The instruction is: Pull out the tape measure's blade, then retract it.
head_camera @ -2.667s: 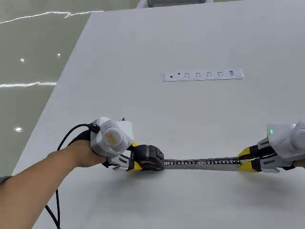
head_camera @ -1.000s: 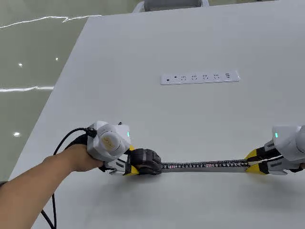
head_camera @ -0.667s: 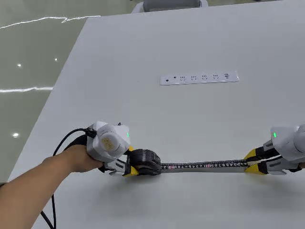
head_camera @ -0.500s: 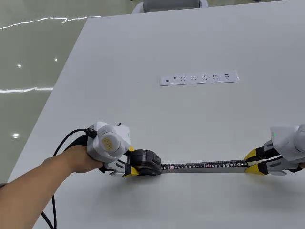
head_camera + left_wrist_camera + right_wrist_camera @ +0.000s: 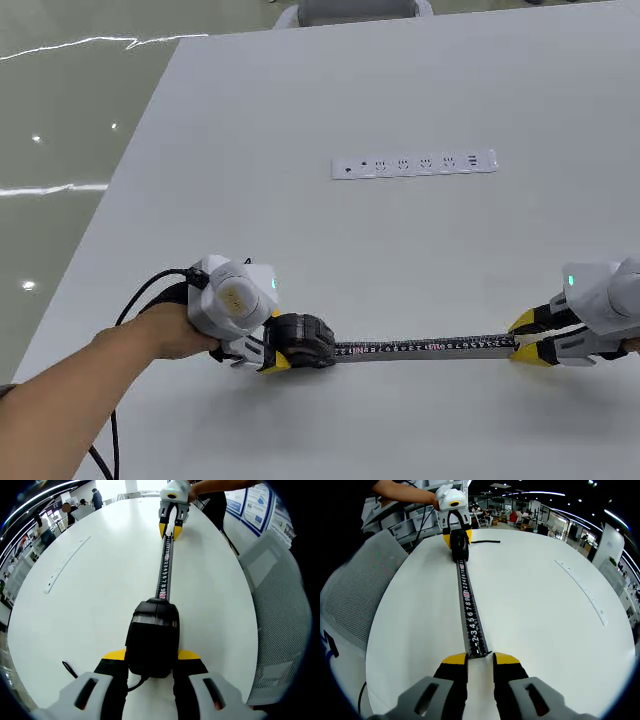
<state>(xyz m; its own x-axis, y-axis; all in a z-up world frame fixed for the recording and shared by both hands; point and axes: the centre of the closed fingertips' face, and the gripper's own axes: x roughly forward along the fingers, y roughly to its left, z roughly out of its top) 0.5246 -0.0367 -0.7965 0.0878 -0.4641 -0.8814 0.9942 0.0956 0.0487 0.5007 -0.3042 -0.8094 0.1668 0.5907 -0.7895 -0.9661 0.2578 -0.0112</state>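
The black tape measure case [image 5: 305, 340] rests on the white table [image 5: 350, 240], and my left gripper [image 5: 272, 357] is shut on it from the left. Its blade [image 5: 425, 347] lies pulled out flat to the right, numbers up. My right gripper [image 5: 523, 340] is shut on the blade's end, one yellow tip on each side. In the left gripper view the case [image 5: 152, 635] sits between my jaws and the blade [image 5: 165, 565] runs away to the right gripper [image 5: 171, 530]. In the right gripper view the blade [image 5: 467, 600] leads from my right gripper [image 5: 480, 659] to the case [image 5: 459, 540].
A white power strip [image 5: 413, 163] lies flat on the table beyond the blade. The left gripper's black cable [image 5: 140, 300] trails off the near left edge. A grey chair [image 5: 350, 10] stands at the far edge, and a mesh chair [image 5: 280, 595] beside the table.
Since 2.7 s ago the right gripper has drawn the blade a little farther right, away from the case. Over the last second both grippers and the blade have hardly moved.
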